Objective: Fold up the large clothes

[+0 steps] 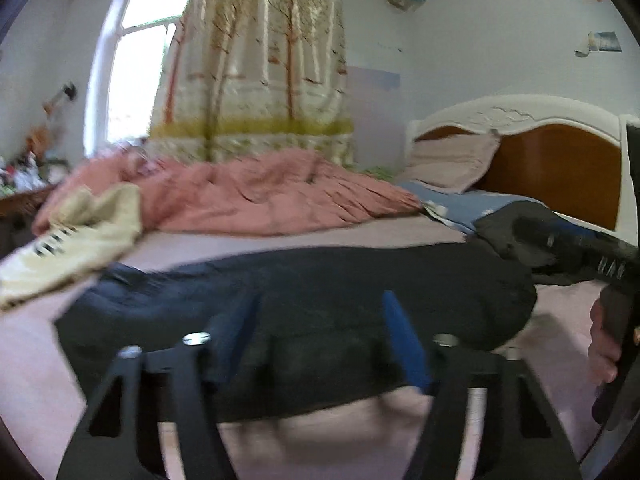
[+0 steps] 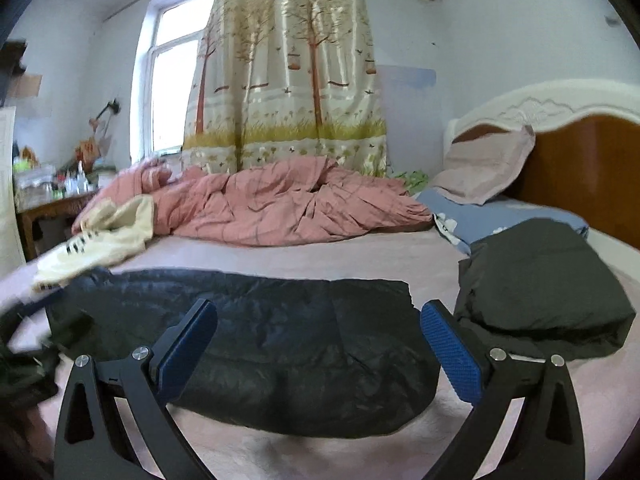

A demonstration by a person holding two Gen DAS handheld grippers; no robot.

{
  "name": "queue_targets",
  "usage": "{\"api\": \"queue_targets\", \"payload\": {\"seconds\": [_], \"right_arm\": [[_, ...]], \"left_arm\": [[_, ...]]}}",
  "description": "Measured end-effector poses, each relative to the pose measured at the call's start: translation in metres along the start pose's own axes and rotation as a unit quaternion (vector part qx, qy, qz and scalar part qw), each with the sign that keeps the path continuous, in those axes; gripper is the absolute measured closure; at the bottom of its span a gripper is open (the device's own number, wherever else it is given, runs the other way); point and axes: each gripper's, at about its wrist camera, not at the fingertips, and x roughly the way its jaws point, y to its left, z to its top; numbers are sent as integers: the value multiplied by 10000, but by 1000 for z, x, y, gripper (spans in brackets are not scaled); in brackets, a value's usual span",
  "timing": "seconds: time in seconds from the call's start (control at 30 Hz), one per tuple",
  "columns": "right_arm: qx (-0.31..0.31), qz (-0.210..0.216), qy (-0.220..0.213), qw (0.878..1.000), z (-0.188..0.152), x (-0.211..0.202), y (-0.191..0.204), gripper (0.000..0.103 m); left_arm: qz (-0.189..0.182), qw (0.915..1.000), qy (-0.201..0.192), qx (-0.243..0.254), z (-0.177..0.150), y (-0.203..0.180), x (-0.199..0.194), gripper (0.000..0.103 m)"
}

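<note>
A large dark navy padded jacket [image 2: 280,340] lies folded in a long band across the near side of the pink bed; it also shows in the left wrist view [image 1: 304,312]. My right gripper [image 2: 320,340] is open, its blue pads wide apart just above the jacket's right half. My left gripper [image 1: 320,332] is open over the jacket, blurred. The right gripper's body and the hand on it show at the right edge of the left wrist view [image 1: 616,300]. A second dark jacket [image 2: 540,292] sits folded in a bundle to the right.
A crumpled pink quilt [image 2: 272,204] lies across the far side of the bed. A cream garment [image 2: 108,236] lies at the left. A pillow [image 2: 484,168] leans on the wooden headboard [image 2: 580,160]. A cluttered side table [image 2: 52,200] stands at the left.
</note>
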Motion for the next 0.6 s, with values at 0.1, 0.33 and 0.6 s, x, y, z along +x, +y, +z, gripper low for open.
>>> {"api": "queue_targets", "payload": {"seconds": [0.1,0.33,0.6], "right_arm": [[228,174,154,9995,11,3,-9,7],[410,1544,2172,9630,42,67,14,25],[322,2119,4181,8828,44,177,106,30]], "left_arm": [[-289,9988,392,-103,-5,-11,23,71],[-541,9875,1402,-480,-19,-9,62,71],[-709,9798,1601,-967,-31,4,71,78]]}}
